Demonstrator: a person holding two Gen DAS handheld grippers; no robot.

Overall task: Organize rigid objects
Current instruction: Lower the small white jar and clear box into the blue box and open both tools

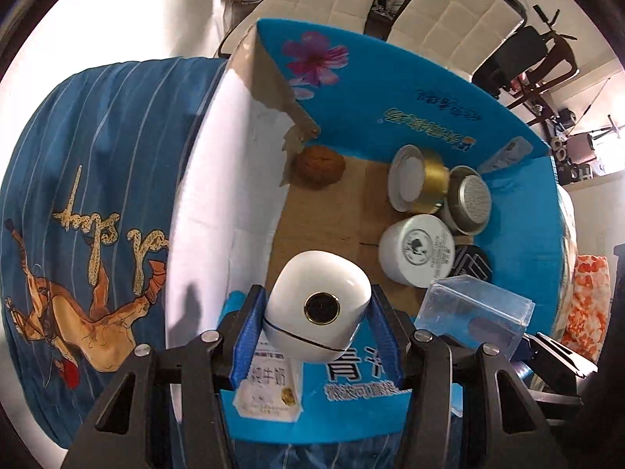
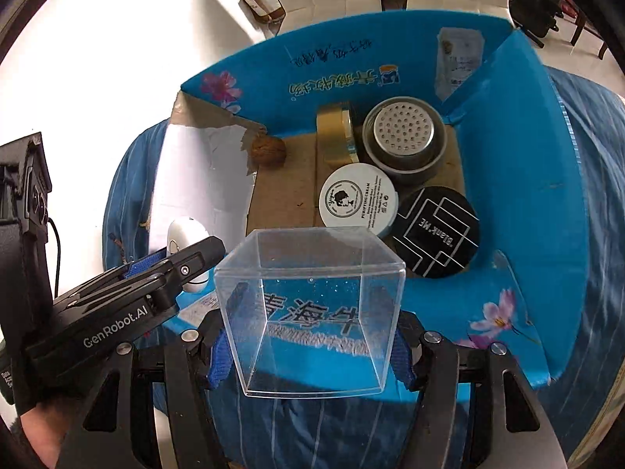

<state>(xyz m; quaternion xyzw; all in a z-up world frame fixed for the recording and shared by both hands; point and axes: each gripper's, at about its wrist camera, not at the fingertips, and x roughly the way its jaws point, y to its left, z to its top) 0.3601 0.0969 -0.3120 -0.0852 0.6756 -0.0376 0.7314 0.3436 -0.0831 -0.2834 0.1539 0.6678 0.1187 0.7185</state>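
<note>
A white case point(image 1: 318, 308) sits clamped in the left gripper point(image 1: 318, 324) over the blue box's point(image 1: 390, 90) near flap. Beside it, the right gripper point(image 2: 312, 336) grips a clear cube point(image 2: 312, 312). Inside lie a walnut point(image 2: 267, 149) and jars point(image 2: 357, 199).

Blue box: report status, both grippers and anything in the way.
Left gripper shut on white case. Right gripper shut on clear cube. Both over blue box. Jars crowd its right side; walnut at back.
</note>
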